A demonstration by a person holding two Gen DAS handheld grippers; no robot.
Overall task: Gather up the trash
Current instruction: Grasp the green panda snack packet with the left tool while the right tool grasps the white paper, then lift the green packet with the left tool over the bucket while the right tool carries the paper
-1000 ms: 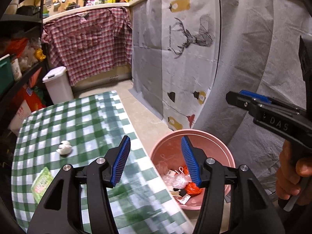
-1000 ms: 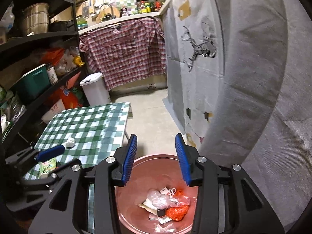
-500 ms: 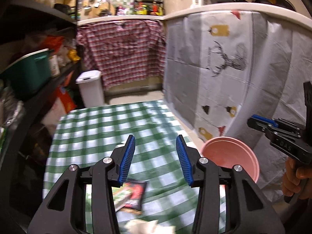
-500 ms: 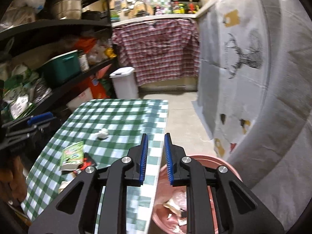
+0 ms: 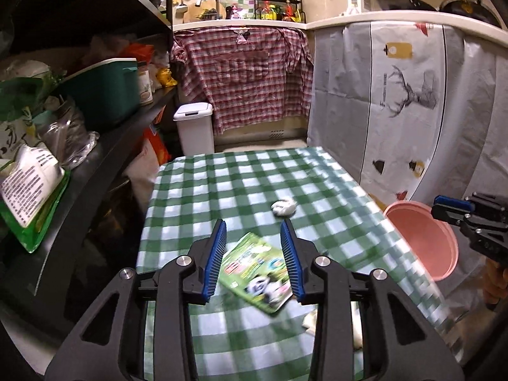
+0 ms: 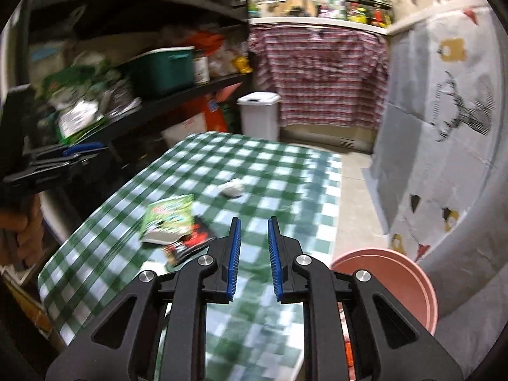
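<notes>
My left claw (image 5: pixel 254 258) hovers over the green-and-white checked table (image 5: pixel 222 190), its jaws closing with nothing gripped; a flat green snack wrapper with a panda print (image 5: pixel 258 273) lies on the cloth, seen between the blue pads. A crumpled white paper ball (image 5: pixel 283 207) sits on the table at about one o'clock from the wrapper, apart from it. A round pink plastic bin (image 5: pixel 425 241) stands off the table edge at three o'clock. My right claw (image 6: pixel 253 255) is empty, its jaws narrowly parted above the cloth. From its camera, the green wrapper overlaps a red-and-black wrapper (image 6: pixel 190 243) at ten o'clock; the pink bin is at four o'clock.
</notes>
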